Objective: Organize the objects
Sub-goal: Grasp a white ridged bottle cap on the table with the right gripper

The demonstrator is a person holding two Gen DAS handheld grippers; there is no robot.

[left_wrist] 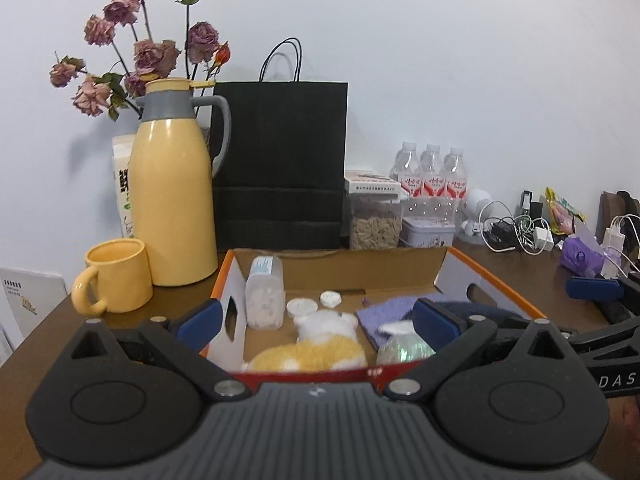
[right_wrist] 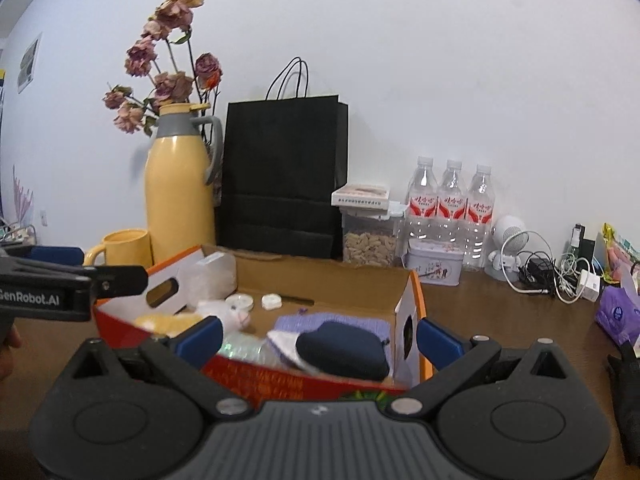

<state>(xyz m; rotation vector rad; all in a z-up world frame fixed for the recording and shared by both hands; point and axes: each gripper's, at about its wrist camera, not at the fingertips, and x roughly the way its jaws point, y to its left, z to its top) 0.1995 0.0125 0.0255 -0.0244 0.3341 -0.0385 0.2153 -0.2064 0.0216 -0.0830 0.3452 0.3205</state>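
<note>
The jaws of both grippers stand wide apart and hold nothing. The left gripper (left_wrist: 318, 316) hangs over the near edge of an open cardboard box (left_wrist: 340, 266) on the brown table (left_wrist: 520, 276), one blue pad outside the box's left wall, the other above its contents. The right gripper (right_wrist: 320, 338) straddles the box's right end wall, with one blue pad on each side of that wall.

The left wrist view looks down into the box: an upright clear bottle of white pieces (left_wrist: 265, 294) in the back left, two small white caps (left_wrist: 316, 303) beside it, a yellow-and-white plush toy (left_wrist: 320, 344) in front, a purple cloth (left_wrist: 390, 314) to the right and a clear rounded item (left_wrist: 402, 346) near the front. The right wrist view alone shows a dark blue pouch (right_wrist: 342, 350) plainly, lying on the purple cloth; it also shows the left gripper's side, lettered "GenRobot.AI".

Behind the box stand a yellow mug (left_wrist: 116, 282), a yellow thermos jug (left_wrist: 174, 184) with dried roses (left_wrist: 132, 40) behind it, a black paper bag (left_wrist: 280, 160), a clear container of seeds (left_wrist: 374, 220), three water bottles (left_wrist: 432, 174), and a tangle of cables (left_wrist: 516, 228).
</note>
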